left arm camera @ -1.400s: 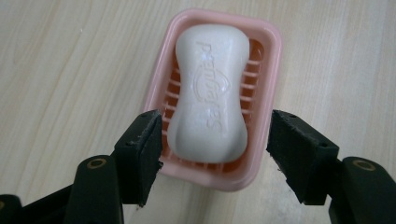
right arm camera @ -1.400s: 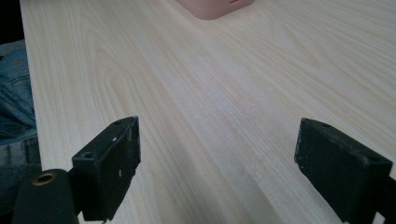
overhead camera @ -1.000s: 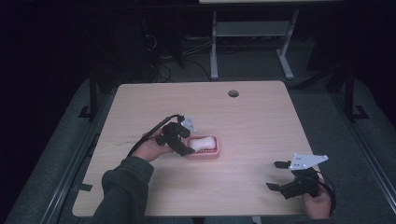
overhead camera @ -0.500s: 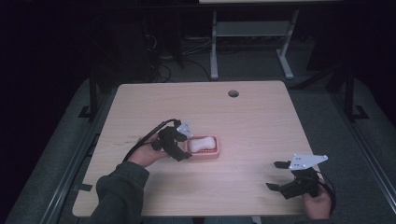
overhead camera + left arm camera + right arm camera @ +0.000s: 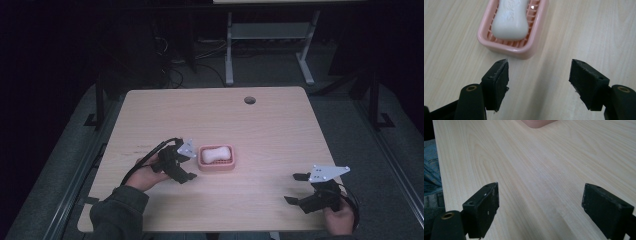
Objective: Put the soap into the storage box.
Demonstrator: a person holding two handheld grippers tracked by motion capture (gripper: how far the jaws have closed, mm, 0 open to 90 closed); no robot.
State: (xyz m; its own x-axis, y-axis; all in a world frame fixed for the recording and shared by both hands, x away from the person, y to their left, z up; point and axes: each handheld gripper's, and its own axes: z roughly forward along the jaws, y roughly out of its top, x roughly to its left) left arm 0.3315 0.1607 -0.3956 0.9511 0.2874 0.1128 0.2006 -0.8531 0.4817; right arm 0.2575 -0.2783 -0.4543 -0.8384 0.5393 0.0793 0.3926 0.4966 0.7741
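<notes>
A white bar of soap (image 5: 215, 153) (image 5: 510, 17) lies in a pink ribbed soap dish (image 5: 223, 167) (image 5: 519, 48) near the middle of the wooden table (image 5: 260, 130). My left gripper (image 5: 192, 162) (image 5: 539, 77) sits just left of the dish, pointing at it. It is open, its jaws have just been widening, and only bare wood lies between them. The dish's near end is a short way past the fingertips. My right gripper (image 5: 296, 188) (image 5: 540, 207) rests open near the table's front right, with nothing between its jaws. A corner of the dish (image 5: 537, 123) shows far ahead of it.
A round cable hole (image 5: 249, 100) sits near the table's far edge. Behind the table stands a metal frame leg (image 5: 229, 50) on dark floor. A person's denim-clad leg (image 5: 430, 170) shows beyond the table's front edge.
My left gripper has drawn back leftward from over the soap dish, its jaws standing wider, and the soap stays in the dish. The right gripper has not moved.
</notes>
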